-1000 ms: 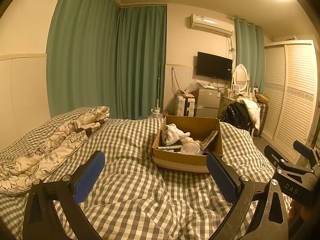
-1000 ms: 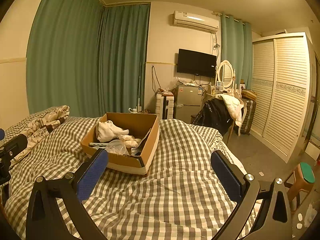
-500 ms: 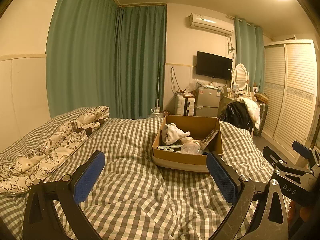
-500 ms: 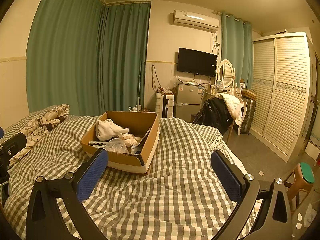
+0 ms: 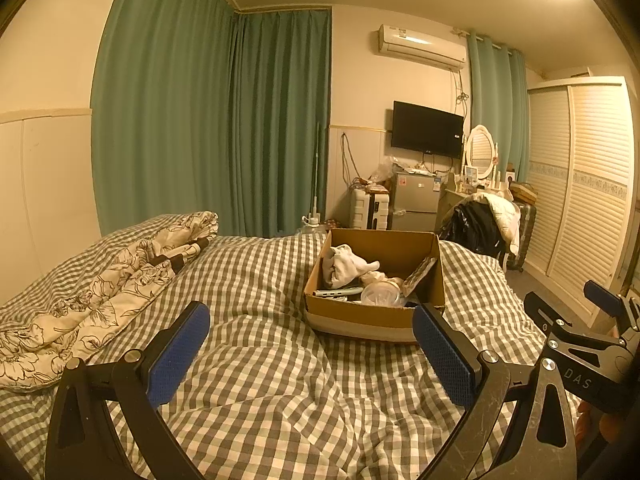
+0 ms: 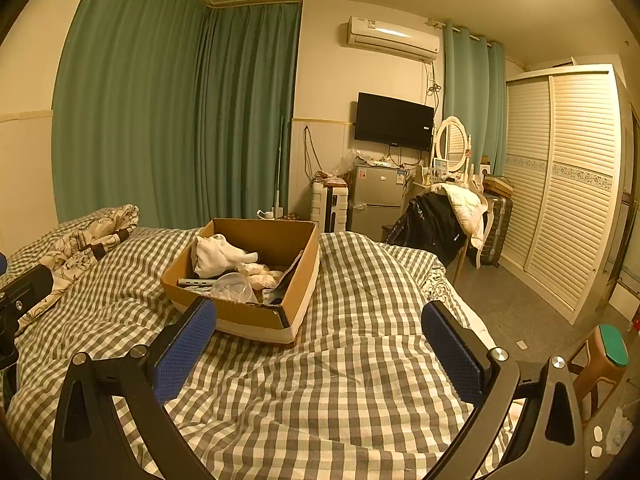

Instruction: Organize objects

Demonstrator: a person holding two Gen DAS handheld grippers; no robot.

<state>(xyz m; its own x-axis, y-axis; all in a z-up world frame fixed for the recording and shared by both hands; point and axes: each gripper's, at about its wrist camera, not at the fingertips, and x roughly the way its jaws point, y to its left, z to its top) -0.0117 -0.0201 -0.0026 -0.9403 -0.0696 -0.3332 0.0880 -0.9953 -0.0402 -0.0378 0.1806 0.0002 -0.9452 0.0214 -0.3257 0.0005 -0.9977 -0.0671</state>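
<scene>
1. I hold the left gripper (image 5: 311, 354) and right gripper (image 6: 319, 350) spread wide, both empty, short of the box (image 5: 376, 314).
2. The box sits mid-bed (image 5: 256, 380), holding cloth (image 5: 346, 266) and clutter.
3. Stage: either sorting pending or finished; undecidable.
4. Legible: "DAS" on the right gripper.

**What I can't make out**

From my seat, the cardboard box (image 5: 376, 312) hides its lower contents behind its near wall; the small items among the white cloth (image 5: 344, 266) are too jumbled to name. The right gripper (image 5: 592, 332) is cut off at the left view's edge. The stool (image 6: 604, 360) is partly cropped.
</scene>
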